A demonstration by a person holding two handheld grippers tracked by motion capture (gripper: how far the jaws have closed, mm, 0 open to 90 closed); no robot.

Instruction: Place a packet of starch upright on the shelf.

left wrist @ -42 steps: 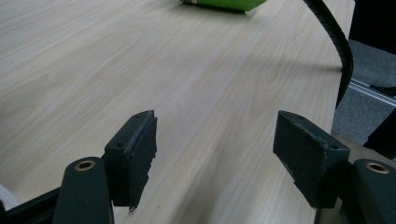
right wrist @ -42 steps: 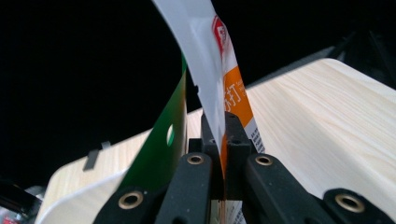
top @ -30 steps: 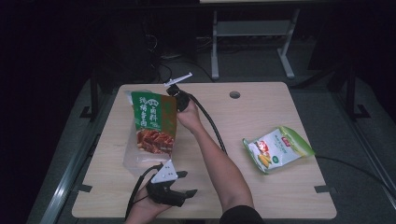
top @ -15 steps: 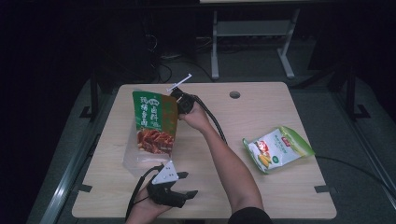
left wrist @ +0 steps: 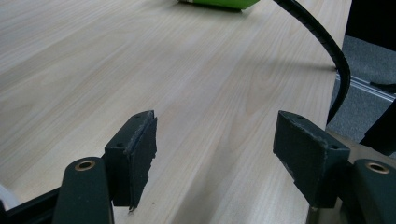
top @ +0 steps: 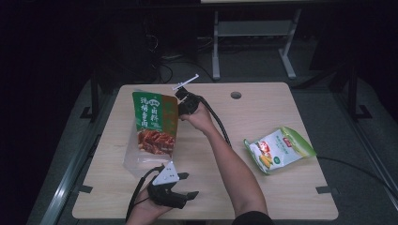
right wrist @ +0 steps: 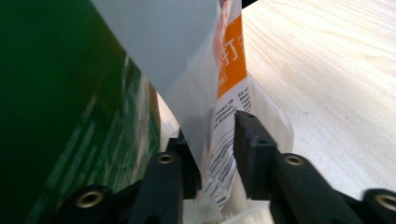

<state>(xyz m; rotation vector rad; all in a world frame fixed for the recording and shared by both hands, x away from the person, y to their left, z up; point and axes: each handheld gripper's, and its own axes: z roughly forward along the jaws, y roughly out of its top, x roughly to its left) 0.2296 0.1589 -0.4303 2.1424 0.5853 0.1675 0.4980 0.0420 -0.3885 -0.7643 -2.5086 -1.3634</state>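
A large green snack bag (top: pixel 155 123) with a picture of meat stands tilted at the left middle of the table (top: pixel 263 108). My right gripper (top: pixel 184 101) is at its upper right edge. In the right gripper view the bag's printed edge (right wrist: pixel 224 140) hangs between the jaws, which have just been opening; a gap shows beside the right pad (right wrist: pixel 245 140), so my right gripper (right wrist: pixel 215 133) no longer presses on it. My left gripper (top: pixel 180 186) rests near the front edge, and in its own view my left gripper (left wrist: pixel 215 154) stands open over bare wood.
A smaller green and white snack bag (top: pixel 279 149) with a corn picture lies at the right side. A round cable hole (top: pixel 236 95) is at the back of the table. The right gripper's black cable (top: pixel 218 122) runs along the forearm. Dark floor surrounds the table.
The right hand and the green bag have shifted only slightly at the bag's top edge. The left gripper has kept still.
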